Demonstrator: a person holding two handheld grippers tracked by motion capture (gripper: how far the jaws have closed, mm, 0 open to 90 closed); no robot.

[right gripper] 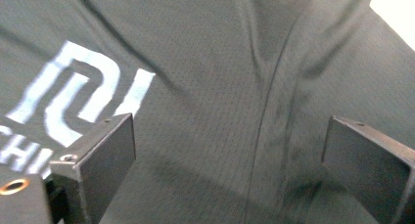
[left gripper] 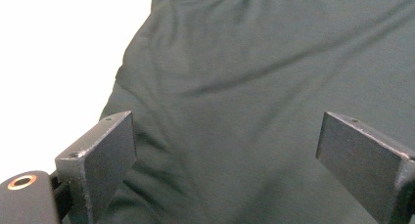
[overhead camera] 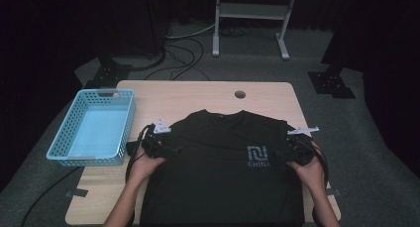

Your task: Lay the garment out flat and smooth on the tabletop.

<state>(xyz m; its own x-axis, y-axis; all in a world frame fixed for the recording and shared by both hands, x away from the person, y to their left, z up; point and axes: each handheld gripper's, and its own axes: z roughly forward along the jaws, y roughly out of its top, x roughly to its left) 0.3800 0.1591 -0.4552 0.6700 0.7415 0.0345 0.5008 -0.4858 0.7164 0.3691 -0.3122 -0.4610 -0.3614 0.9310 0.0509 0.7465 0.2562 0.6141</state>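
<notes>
A black T-shirt [overhead camera: 218, 157] lies flat on the wooden table [overhead camera: 198, 93], collar to the far side, with a pale logo [overhead camera: 257, 153] and the word CHINA on its chest. My left gripper [overhead camera: 171, 150] rests over the shirt's left edge near the sleeve, jaws wide open above dark cloth [left gripper: 244, 111]. My right gripper [overhead camera: 280, 155] sits at the shirt's right side beside the logo [right gripper: 83, 94], also open, with a seam [right gripper: 274, 101] running between its jaws. Neither holds any fabric.
A light blue perforated basket [overhead camera: 94, 128] stands at the table's left edge, close to my left hand. A round cable hole [overhead camera: 240, 94] sits at the table's far side. Beyond the table are cables on the floor and a white stand [overhead camera: 252, 11].
</notes>
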